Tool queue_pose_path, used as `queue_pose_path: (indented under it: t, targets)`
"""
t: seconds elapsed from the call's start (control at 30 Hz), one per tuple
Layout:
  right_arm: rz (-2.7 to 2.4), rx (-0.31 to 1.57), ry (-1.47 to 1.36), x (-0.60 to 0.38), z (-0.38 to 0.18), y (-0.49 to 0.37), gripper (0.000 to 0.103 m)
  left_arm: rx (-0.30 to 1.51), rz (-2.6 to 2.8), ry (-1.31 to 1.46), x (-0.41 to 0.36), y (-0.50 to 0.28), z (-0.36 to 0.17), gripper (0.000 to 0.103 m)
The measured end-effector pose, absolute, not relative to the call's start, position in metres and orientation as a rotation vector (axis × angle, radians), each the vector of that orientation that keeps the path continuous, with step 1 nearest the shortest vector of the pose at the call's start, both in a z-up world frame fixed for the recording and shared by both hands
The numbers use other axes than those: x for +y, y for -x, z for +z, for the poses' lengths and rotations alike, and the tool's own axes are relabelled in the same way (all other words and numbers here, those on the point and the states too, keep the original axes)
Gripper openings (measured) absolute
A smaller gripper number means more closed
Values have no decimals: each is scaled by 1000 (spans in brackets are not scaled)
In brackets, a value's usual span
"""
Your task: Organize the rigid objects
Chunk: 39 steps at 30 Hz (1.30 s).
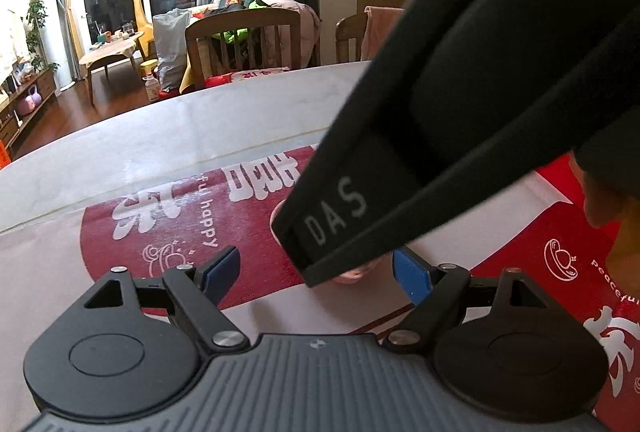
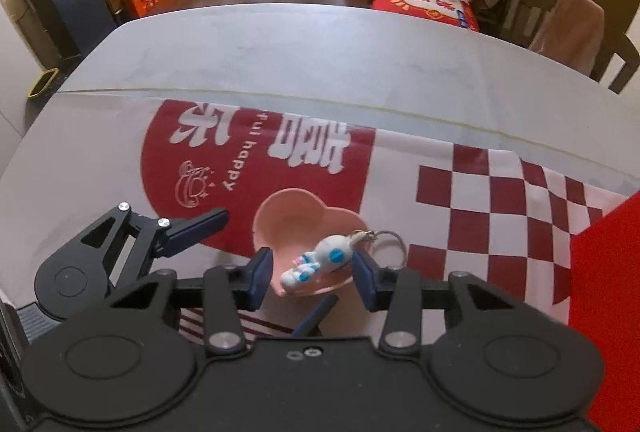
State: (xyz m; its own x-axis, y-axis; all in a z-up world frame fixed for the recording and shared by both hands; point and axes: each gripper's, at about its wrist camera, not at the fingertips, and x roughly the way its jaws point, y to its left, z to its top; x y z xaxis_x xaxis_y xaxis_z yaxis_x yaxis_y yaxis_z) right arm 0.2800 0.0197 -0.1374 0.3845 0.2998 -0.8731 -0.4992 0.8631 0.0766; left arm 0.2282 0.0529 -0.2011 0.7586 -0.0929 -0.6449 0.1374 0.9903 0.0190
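I'm at the pickup: my right tool [image 2: 312,272] straddles the keychain toy [image 2: 320,260] lying in the pink dish [image 2: 288,220], pads not touching yet. Left tool [image 1: 316,272] hangs open. Next I must squeeze gently.

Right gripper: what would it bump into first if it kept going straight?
Probably the little white toy keychain between the right gripper's fingers, lying in the pink heart dish; depth is hard to judge.

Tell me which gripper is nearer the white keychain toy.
Right. The right gripper has its blue fingers on either side of the white keychain toy in the pink heart dish; the left gripper stands open off to the dish's left.
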Motion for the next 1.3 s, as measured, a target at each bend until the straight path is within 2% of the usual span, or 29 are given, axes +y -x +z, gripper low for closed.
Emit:
queue_pose_path:
  t: [0.17, 0.47, 0.57, 0.97, 1.27, 1.3]
  targets:
    - [507, 1077, 206, 24, -141, -284, 46, 704, -140, -72, 47, -234, -202, 83]
    - [476, 1132, 146, 21, -149, -299, 43, 709, -208, -97, 39, -245, -205, 85]
    - [472, 1134, 155, 22, -150, -300, 21, 694, -217, -120, 38, -241, -206, 85]
    - [447, 1092, 135, 12, -134, -295, 20, 658, -229, -122, 35, -229, -200, 85]
    - [464, 1063, 101, -1, -116, -297, 20, 701, -218, -116, 29, -226, -202, 85]
    - [463, 1061, 97, -3, -115, -296, 20, 703, -216, -111, 31, -224, -203, 82]
